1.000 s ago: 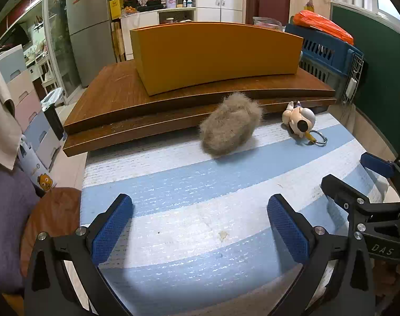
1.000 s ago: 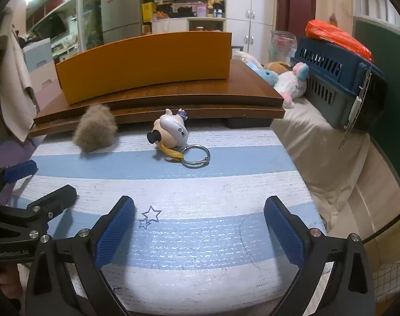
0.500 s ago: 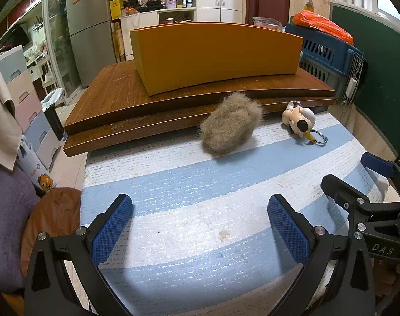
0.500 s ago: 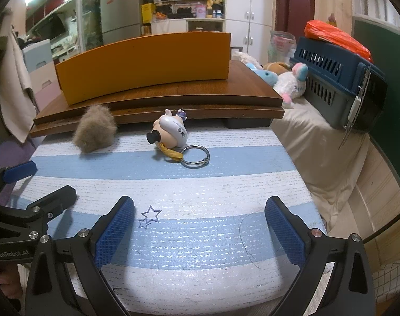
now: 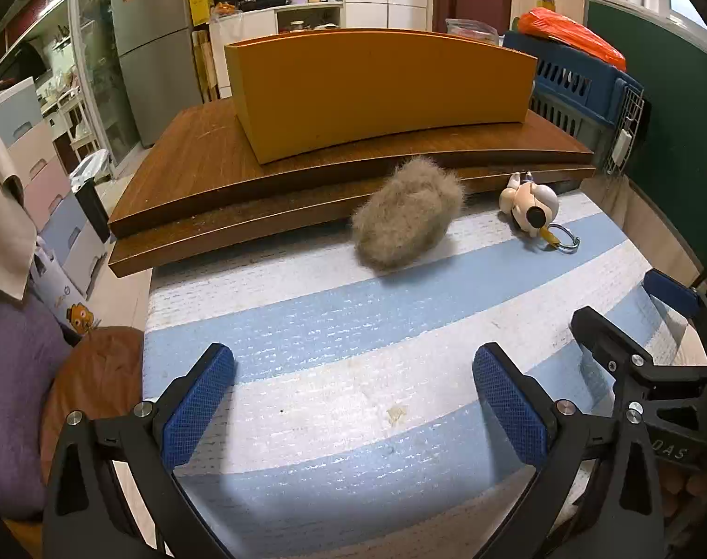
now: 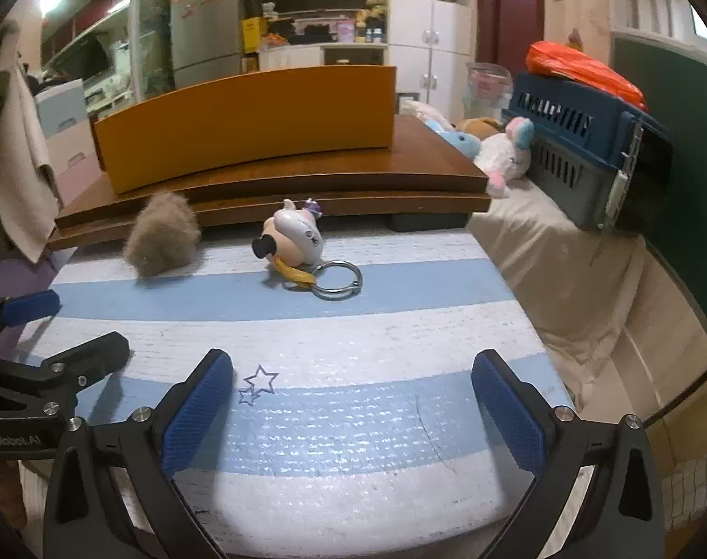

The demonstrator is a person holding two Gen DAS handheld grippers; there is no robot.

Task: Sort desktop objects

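Both the left gripper (image 5: pixel 353 400) and right gripper (image 6: pixel 351 400) hover spread and empty over the blue-and-white striped table (image 5: pixel 335 326), near a grey-brown fluffy fur ball (image 5: pixel 407 220) and a white cartoon-figure keychain (image 6: pixel 295 237).

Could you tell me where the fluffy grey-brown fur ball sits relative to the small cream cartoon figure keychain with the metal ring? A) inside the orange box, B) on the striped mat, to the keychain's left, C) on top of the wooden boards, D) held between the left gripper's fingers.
B: the fluffy grey-brown fur ball lies on the blue-and-white striped mat, left of the cream figure keychain, just before the stacked wooden boards.
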